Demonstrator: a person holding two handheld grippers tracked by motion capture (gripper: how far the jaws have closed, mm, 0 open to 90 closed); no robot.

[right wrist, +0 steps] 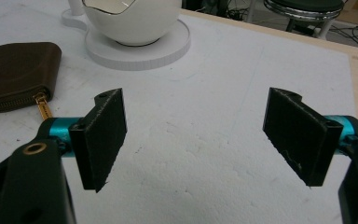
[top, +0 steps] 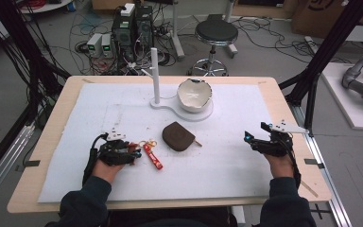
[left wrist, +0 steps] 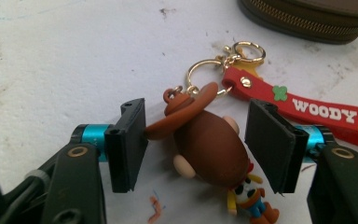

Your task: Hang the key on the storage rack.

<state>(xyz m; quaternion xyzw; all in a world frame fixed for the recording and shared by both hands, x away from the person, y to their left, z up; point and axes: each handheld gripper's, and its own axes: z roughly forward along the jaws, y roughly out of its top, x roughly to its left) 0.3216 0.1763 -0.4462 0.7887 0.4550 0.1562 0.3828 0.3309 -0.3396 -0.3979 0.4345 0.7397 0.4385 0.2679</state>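
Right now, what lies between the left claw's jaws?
The Woody keychain figure, lying on the white mat inside the open left claw; the left gripper view shows it.

Both forearms wear dark sleeves, probably navy, though the high view is too coarse to be sure. The left gripper (left wrist: 196, 144) has two flat black rectangular pads (left wrist: 128, 144) on bright teal cylinders, carried by dark arms with brass-ringed holes. The right gripper (right wrist: 205, 140) is built the same, with black pads (right wrist: 103, 137), teal cylinders and a brass ring. A grey three-cornered plate (top: 289, 126) tops it, and black cables (top: 90, 163) trail from the left one.
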